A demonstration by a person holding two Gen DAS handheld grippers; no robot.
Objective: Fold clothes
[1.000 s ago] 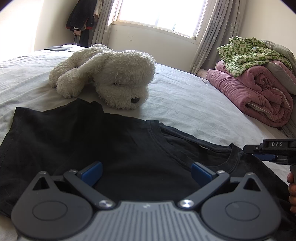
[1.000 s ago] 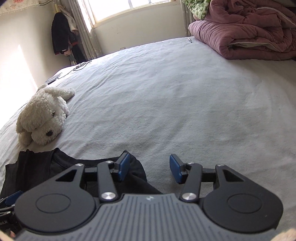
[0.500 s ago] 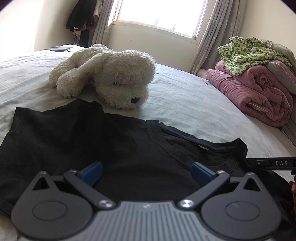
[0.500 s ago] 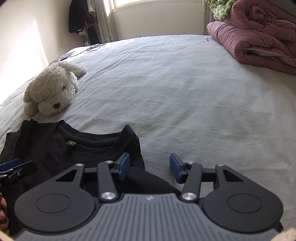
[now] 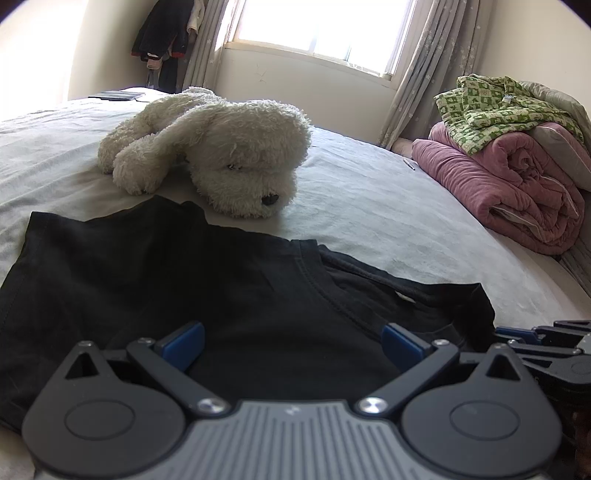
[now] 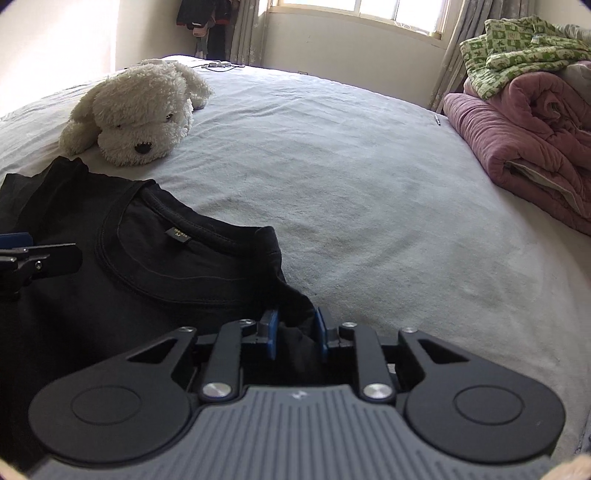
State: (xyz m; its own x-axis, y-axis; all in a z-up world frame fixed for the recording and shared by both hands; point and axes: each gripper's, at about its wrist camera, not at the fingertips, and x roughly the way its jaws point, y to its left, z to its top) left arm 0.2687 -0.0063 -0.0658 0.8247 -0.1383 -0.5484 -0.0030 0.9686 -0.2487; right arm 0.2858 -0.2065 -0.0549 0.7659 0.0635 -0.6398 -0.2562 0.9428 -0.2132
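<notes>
Black T-shirt [image 6: 122, 280] lying flat on a bed [image 6: 369, 184] covered with a pale grey sheet, front side up, with the round ribbed collar and a small dark label just inside the neck facing the window. The fabric is plain, soft and slightly rumpled at the shoulder nearest the right claw [image 6: 295, 332]. That claw's blue pads have just been closing and now pinch a raised fold of the shirt's shoulder edge between them. The left claw [image 5: 291, 343] hangs over the middle of the shirt with its blue pads set wide apart and nothing between them.

The shirt's far edge runs close to a white plush dog [image 5: 221, 158], which lies just beyond the left sleeve, nearly touching it. To the right of the shirt the sheet stretches out bare and wide, almost to the far side of the bed. There, well apart from the shirt, a rolled pink quilt [image 6: 524, 140] lies with a green patterned blanket [image 6: 517, 44] heaped on top. Behind the bed is a bright window [image 5: 317, 26] with grey curtains, and dark clothes [image 5: 162, 33] hang in the corner.
</notes>
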